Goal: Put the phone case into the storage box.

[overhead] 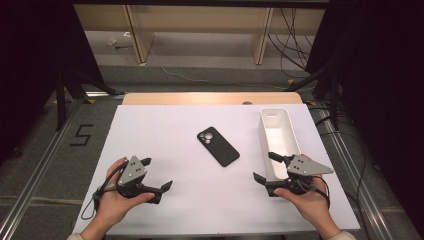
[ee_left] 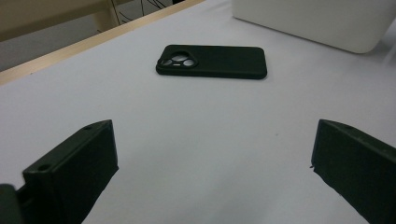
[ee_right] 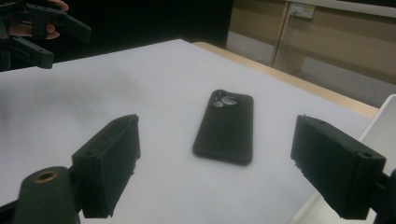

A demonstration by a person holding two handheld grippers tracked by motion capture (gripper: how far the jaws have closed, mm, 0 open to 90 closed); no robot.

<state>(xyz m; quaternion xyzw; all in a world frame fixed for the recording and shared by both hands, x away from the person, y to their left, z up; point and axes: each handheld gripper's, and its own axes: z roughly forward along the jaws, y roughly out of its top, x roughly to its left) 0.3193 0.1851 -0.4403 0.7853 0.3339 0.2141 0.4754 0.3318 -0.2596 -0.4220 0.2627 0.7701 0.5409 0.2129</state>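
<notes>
Floor marking "5" (overhead: 81,135) in black tape left of the table (overhead: 165,125). Left gripper (overhead: 156,174) near front-left, jaws wide apart, empty. Black phone (overhead: 218,146) face down mid-table, no readable brand. Right gripper (overhead: 266,167) spread wide, empty, just beside white bin (overhead: 278,135).

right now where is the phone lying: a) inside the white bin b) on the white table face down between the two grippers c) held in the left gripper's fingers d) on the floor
b: the black phone lies camera-side up on the white table, apart from the white bin and both open grippers.
</notes>
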